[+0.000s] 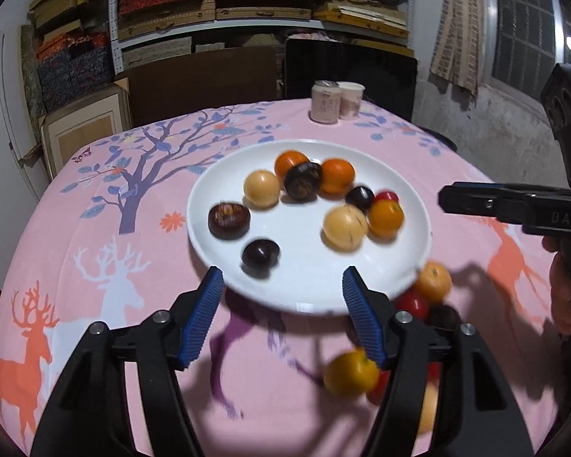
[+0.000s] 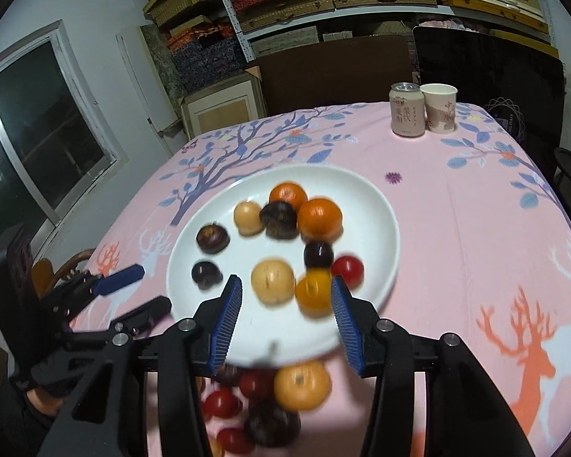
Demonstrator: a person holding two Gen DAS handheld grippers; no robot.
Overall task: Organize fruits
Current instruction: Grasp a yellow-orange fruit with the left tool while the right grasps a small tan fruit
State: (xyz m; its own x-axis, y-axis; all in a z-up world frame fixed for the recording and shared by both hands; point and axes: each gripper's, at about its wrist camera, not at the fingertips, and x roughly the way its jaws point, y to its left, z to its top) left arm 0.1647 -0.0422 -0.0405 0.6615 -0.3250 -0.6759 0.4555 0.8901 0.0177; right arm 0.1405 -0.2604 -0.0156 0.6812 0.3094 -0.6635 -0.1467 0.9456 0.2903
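A white plate [image 1: 308,297] on the pink tablecloth holds several fruits: oranges [image 1: 337,176], tan round fruits [image 1: 261,187], dark chestnut-like ones [image 1: 229,220] and a small red tomato [image 1: 387,196]. More fruits lie loose on the cloth in front of the plate: an orange [image 2: 302,385], red tomatoes [image 2: 223,403] and a dark one [image 2: 272,424]. My left gripper [image 1: 283,318] is open and empty at the plate's near rim. My right gripper [image 2: 285,321] is open and empty over the plate's near edge [image 2: 293,346], above the loose fruits.
A pink drink can [image 2: 407,109] and a paper cup [image 2: 439,107] stand at the table's far side. Dark chairs and shelves of boxes are behind the table. A wooden chair [image 2: 63,270] is at the left edge.
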